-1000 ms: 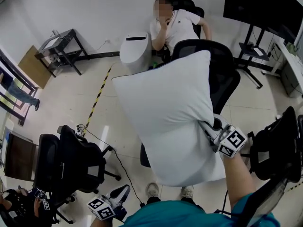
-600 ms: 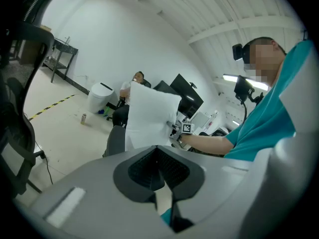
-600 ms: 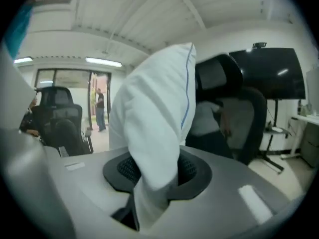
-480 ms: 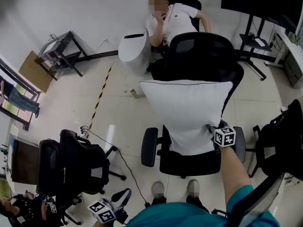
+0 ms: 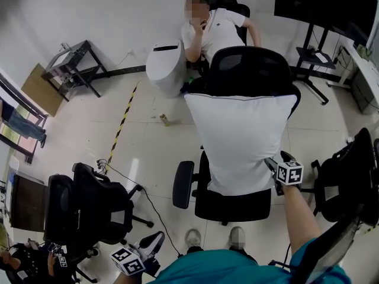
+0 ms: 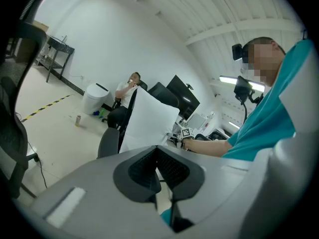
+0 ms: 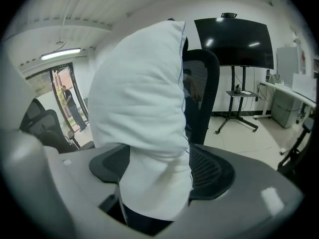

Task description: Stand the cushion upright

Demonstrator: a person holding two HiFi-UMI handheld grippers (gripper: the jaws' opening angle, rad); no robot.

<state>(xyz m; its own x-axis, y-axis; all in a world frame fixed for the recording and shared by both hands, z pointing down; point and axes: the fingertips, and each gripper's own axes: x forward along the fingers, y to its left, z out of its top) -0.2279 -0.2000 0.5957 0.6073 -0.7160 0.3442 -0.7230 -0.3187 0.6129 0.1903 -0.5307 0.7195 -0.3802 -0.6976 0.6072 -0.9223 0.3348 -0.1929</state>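
Your right tongs were clamped on the cushion at its 4 o'clock corner, where it stood against the office chair back. It looked light, soft and floppy, so a deep corner bite suited it. Your left tongs were closed and empty.

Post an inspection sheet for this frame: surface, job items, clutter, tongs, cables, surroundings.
Surface: black chair seat, carries the cushion.
Job's things: white cushion upright against the chair back.
Clutter: small container on the floor.
Grippers: right tongs shut on the cushion's lower corner; left tongs shut, empty.
Cables: black cable across the floor by the left chair.
Surroundings: seated person, white bin, screen on a stand, striped floor tape.
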